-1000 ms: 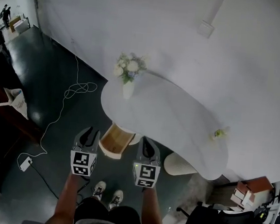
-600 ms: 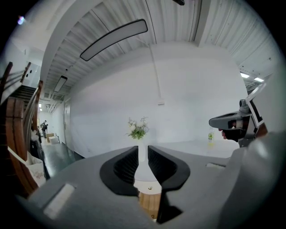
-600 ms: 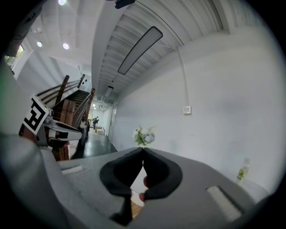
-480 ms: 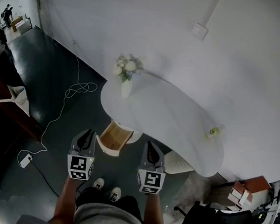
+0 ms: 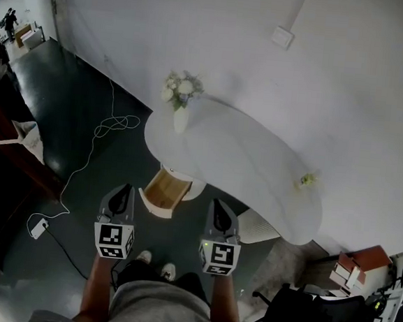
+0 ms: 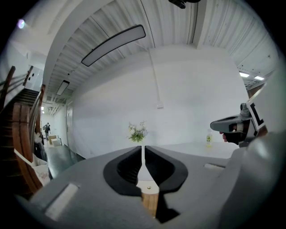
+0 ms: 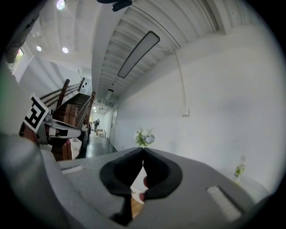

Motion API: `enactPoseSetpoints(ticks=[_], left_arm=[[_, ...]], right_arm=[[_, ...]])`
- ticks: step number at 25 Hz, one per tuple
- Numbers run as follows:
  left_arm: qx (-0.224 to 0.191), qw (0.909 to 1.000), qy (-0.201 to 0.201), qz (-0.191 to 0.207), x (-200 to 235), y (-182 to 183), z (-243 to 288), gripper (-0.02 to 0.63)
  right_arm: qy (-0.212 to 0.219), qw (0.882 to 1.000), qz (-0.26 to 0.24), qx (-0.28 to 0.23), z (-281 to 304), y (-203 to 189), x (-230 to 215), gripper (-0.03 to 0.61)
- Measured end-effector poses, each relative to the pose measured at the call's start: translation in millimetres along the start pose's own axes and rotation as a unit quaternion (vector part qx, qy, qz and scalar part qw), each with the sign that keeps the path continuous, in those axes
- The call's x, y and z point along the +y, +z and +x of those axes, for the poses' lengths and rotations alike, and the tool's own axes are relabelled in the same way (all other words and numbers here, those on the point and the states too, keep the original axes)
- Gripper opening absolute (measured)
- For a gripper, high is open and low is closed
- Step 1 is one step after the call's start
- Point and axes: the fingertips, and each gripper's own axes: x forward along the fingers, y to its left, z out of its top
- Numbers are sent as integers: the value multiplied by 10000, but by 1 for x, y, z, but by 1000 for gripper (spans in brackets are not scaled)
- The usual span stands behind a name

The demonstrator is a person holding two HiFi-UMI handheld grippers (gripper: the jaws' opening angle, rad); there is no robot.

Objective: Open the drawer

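The wooden drawer (image 5: 162, 190) stands pulled out from under the white oval table (image 5: 257, 162); its wood also shows low in the left gripper view (image 6: 150, 203). Both grippers hang side by side over the dark floor, short of the drawer and touching nothing. My left gripper (image 5: 121, 193) (image 6: 143, 150) points at the drawer; its jaws are closing, only a thin slit is left, and nothing is between them. My right gripper (image 5: 220, 209) (image 7: 143, 151) has its tips together and holds nothing.
A vase of flowers (image 5: 182, 99) and a small bottle (image 5: 306, 178) stand on the table. A white ribbed stool (image 5: 257, 228) sits under its right end. A cable (image 5: 110, 124) and plug (image 5: 39, 228) lie on the floor at left; an office chair (image 5: 314, 317) is at lower right.
Both grippers have drawn back from the drawer toward the person's body and risen a little. The left jaws have come together. The drawer stays pulled out.
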Motion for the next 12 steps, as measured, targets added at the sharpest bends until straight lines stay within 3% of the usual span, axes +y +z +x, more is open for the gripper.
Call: enactPoseSetpoints(ticks=[12], left_arm=[[-18,9999,-76,69,-14,0,-6,20]], right_arm=[[7,10000,13,36,-9,-6,0,5]])
